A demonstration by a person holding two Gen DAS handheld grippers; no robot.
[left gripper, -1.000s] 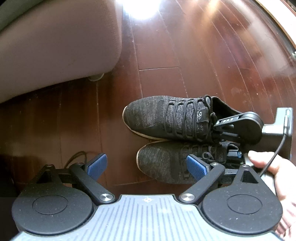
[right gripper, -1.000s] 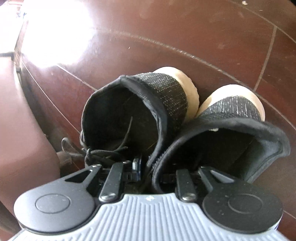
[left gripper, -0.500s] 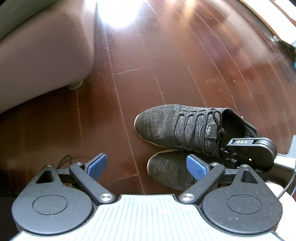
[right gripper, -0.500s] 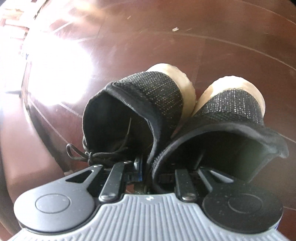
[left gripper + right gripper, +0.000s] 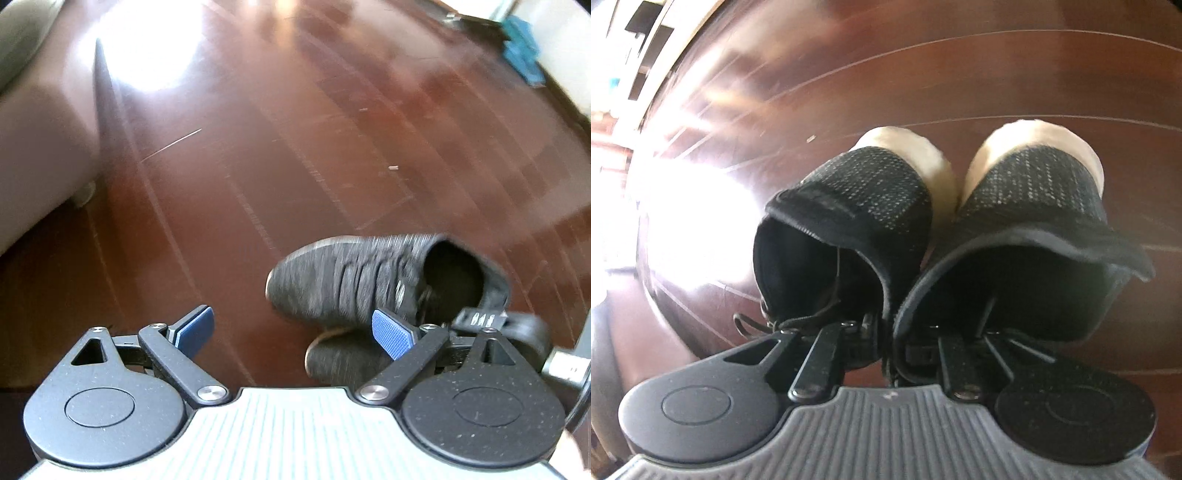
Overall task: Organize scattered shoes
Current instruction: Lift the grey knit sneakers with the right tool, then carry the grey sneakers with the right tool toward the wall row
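Two dark grey knit sneakers with cream soles hang side by side. In the left wrist view the upper sneaker [image 5: 362,280] overlaps the lower sneaker [image 5: 343,360], both blurred and off the floor. My right gripper [image 5: 890,332] is shut on their touching inner collars, one finger inside the left sneaker [image 5: 871,192] and one inside the right sneaker [image 5: 1034,192]; the fingertips are hidden by fabric. From the left wrist, the right gripper [image 5: 495,325] shows at the heels. My left gripper [image 5: 293,330] stands open with nothing between its blue pads [image 5: 391,332], just left of the toes.
Dark wooden floor [image 5: 332,147] spreads ahead with a bright glare patch. A beige sofa [image 5: 40,147] on a small foot [image 5: 85,192] fills the left side. A blue object [image 5: 522,48] lies at the far right by a pale wall.
The pair has risen off the floor in the right gripper and both views have swung toward open floor. The sofa has slid to the left. The left gripper stays open.
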